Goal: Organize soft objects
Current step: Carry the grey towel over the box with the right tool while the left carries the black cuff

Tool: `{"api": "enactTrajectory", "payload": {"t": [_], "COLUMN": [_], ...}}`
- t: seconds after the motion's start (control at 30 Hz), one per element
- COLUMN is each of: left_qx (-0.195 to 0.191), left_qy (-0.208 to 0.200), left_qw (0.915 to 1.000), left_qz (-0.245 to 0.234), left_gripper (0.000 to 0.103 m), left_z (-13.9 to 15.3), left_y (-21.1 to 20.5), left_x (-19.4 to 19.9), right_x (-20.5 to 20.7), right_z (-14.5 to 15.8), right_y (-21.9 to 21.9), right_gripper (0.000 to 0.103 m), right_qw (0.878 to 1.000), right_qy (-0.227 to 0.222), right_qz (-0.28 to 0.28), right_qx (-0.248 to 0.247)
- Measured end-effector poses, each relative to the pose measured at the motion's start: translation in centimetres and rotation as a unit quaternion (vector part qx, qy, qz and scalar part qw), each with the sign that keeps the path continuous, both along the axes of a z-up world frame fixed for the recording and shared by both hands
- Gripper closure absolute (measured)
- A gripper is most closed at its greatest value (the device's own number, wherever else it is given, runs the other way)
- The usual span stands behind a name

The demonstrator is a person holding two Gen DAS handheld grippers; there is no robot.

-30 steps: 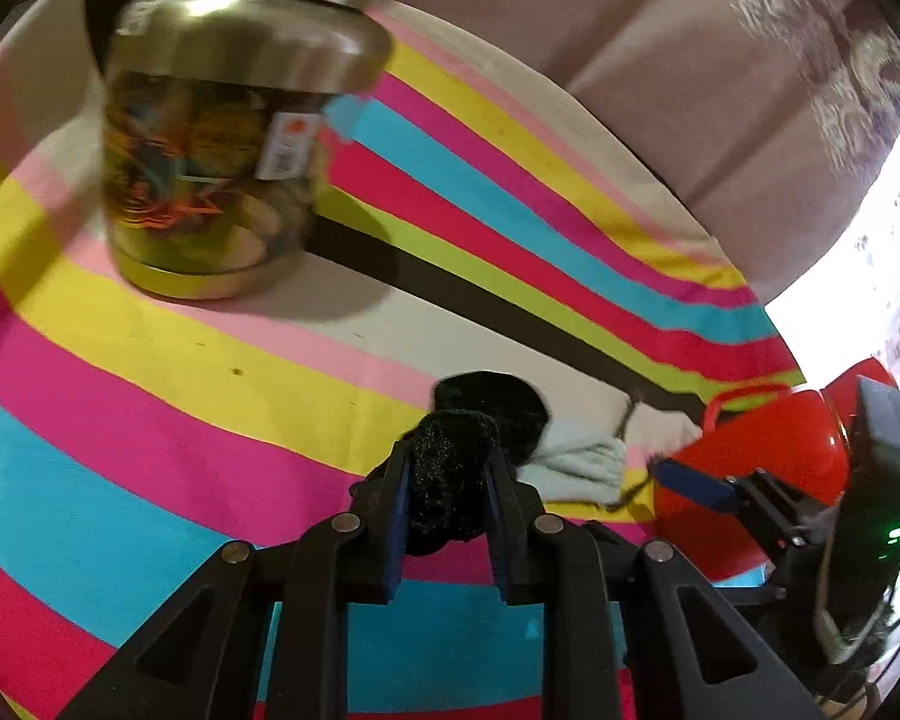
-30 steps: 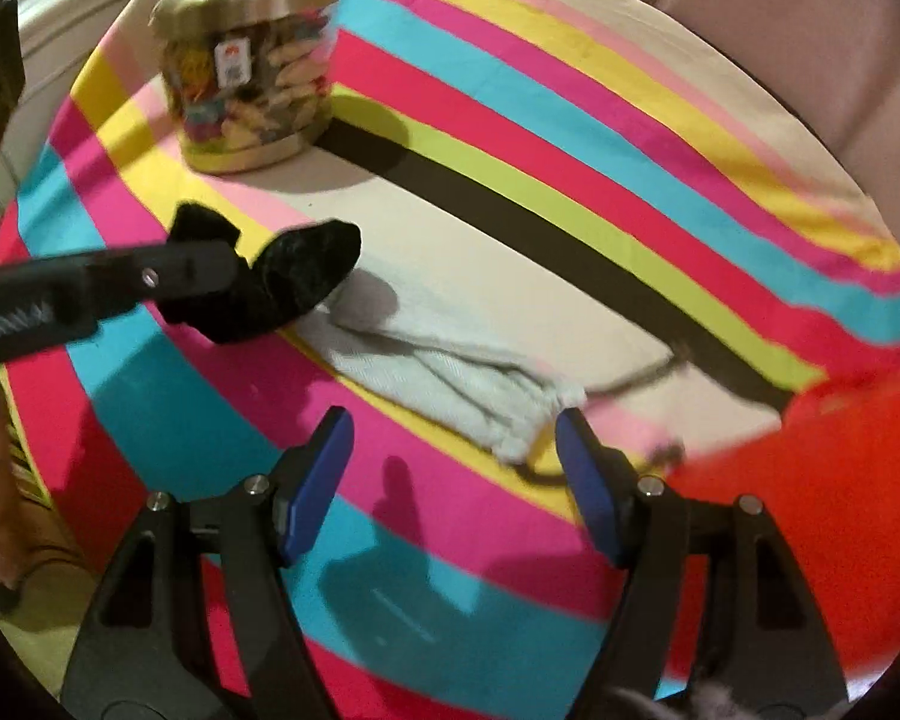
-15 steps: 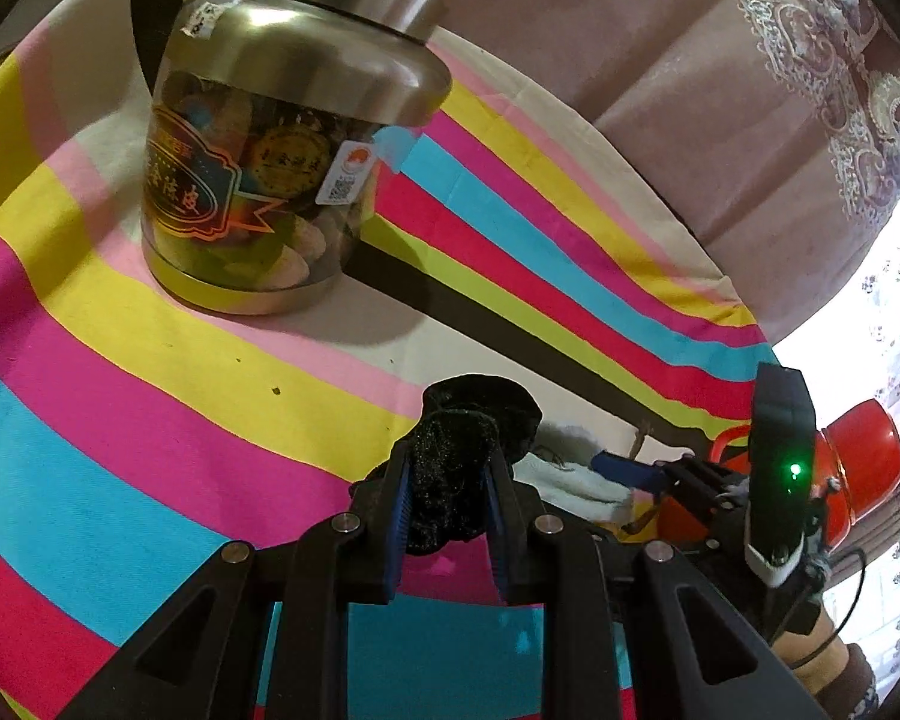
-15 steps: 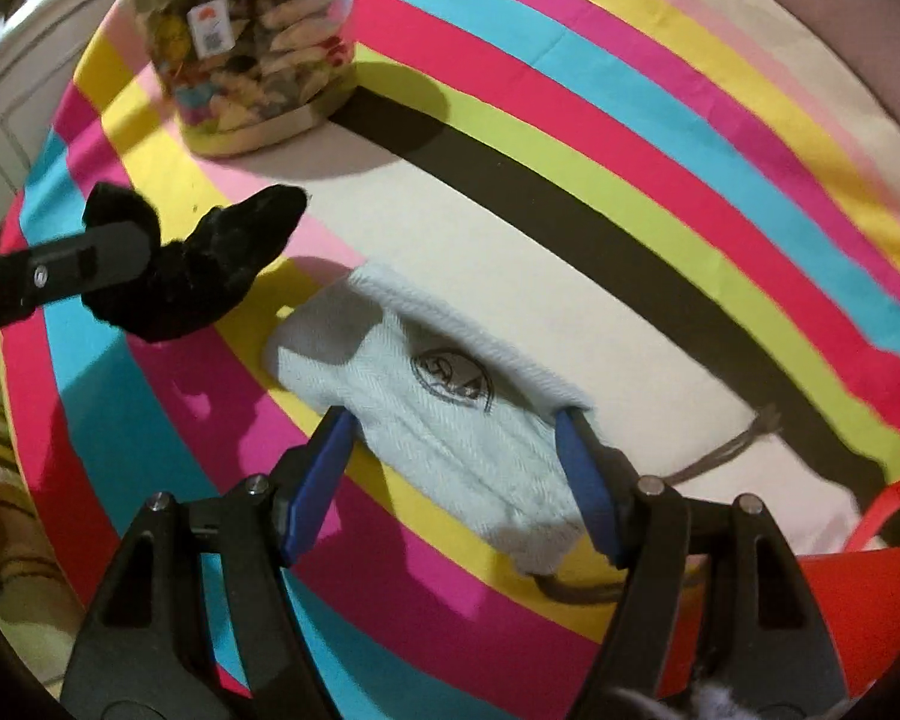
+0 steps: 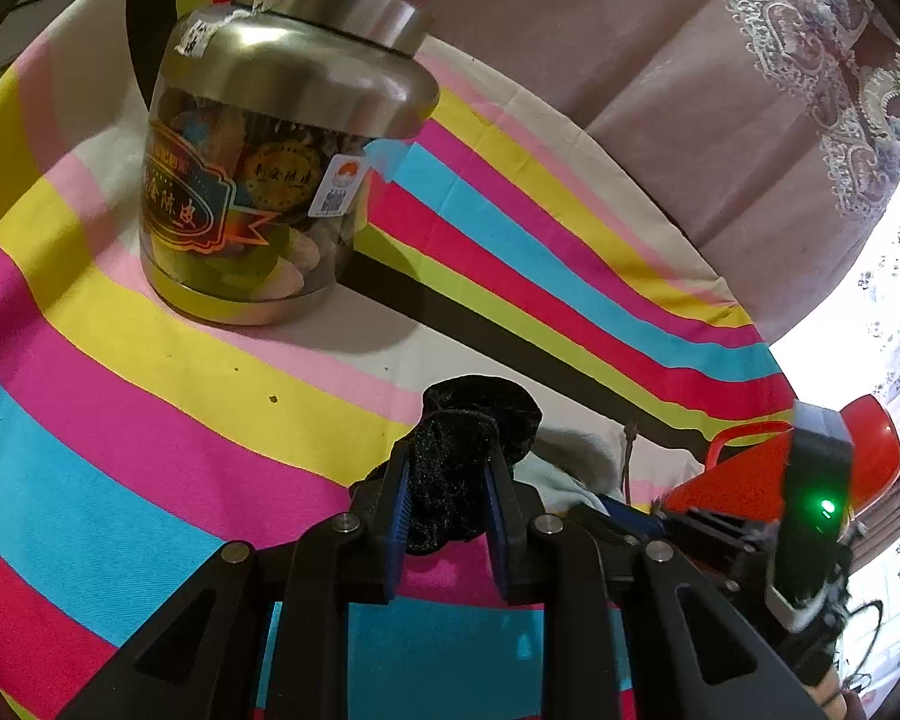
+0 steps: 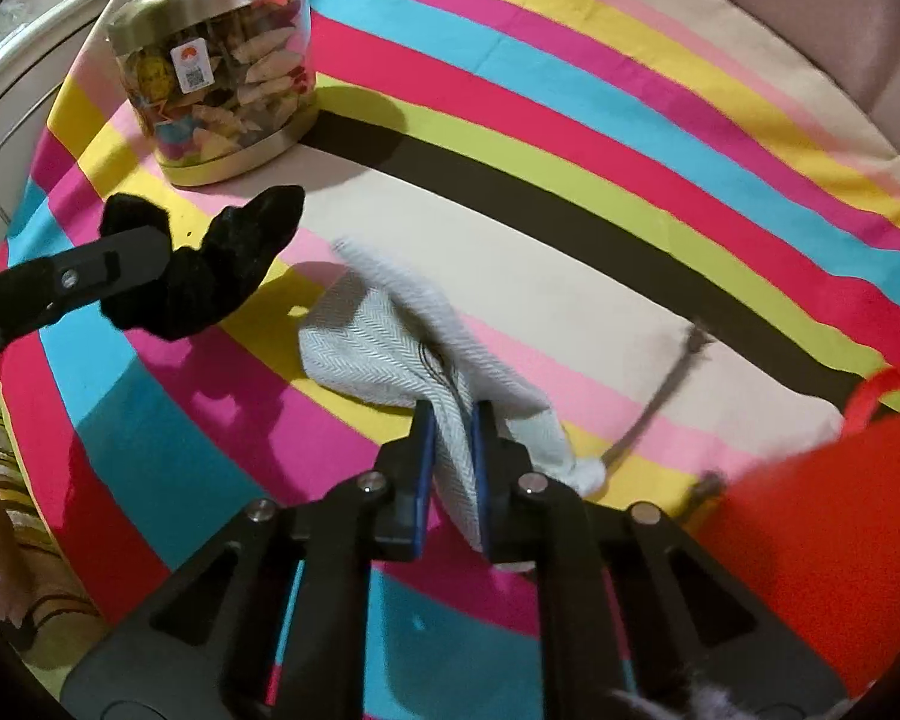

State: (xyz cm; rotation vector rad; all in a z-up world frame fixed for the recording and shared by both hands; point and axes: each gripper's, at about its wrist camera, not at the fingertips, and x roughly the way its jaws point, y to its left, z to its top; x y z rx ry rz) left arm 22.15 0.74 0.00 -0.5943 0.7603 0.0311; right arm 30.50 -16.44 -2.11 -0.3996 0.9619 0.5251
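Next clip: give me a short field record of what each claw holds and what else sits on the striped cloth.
left claw: shut on black velvet pouch, held off the cloth
right claw: shut on pale grey drawstring bag, a fold pinched between the pads
surface: striped cloth
jar: upright, metal lid on, at the far side
red container: at the right edge, only partly seen
bag cord: trails toward the red container

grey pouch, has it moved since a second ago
Yes. The grey pouch, flat on the striped cloth earlier, is now bunched and pinched up in the right tongs.
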Motion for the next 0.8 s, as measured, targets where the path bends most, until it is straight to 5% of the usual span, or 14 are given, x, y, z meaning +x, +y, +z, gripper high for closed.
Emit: {"api": "enactTrajectory", "payload": {"t": [0.43, 0.8], "left_qx": [0.027, 0.035], "left_qy": [-0.030, -0.054], "left_qw": [0.9991, 0.9964], "left_qz": [-0.012, -0.054], "left_gripper": [0.080, 0.080], "left_z": [2.3, 5.5], "left_y": [-1.5, -5.7], "left_x": [-2.0, -5.1], "right_x": [-7.0, -13.3], "right_z": [4.9, 8.3], "right_y": [-2.1, -8.5], "right_gripper": [0.088, 0.088], "right_qw": [0.999, 0.994], "right_qy": [-0.045, -0.058], "right_qz": [-0.030, -0.091], "right_qx": [0.007, 0.037]}}
